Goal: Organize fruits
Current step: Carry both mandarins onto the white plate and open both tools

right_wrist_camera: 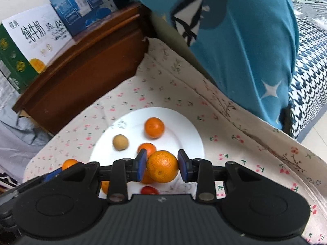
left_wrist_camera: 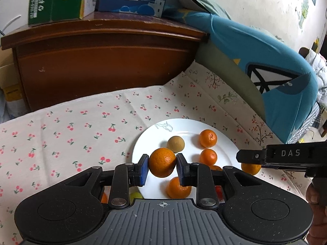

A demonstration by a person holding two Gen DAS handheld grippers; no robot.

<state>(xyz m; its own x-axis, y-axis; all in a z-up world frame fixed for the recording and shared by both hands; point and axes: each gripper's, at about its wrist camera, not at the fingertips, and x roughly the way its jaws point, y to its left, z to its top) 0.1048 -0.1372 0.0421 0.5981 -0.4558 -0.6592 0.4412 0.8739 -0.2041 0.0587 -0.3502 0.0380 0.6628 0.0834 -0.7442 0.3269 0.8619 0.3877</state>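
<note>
— What's in my left gripper (left_wrist_camera: 162, 167)?
— A large round orange (left_wrist_camera: 162, 165), pinched between its blue pads over the round white ceramic plate (left_wrist_camera: 184, 125).
— And my right gripper (right_wrist_camera: 162, 167)?
— Closed on another big dimpled orange (right_wrist_camera: 162, 166), above the plate's 5 o'clock rim. A tan round fruit (right_wrist_camera: 120, 141) lies at 10 o'clock.

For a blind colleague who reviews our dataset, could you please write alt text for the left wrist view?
The left gripper holds an orange between its blue pads above a white plate that carries several smaller oranges and one tan round fruit. The plate lies on a cherry-print cloth; the right gripper enters from the right.
</note>
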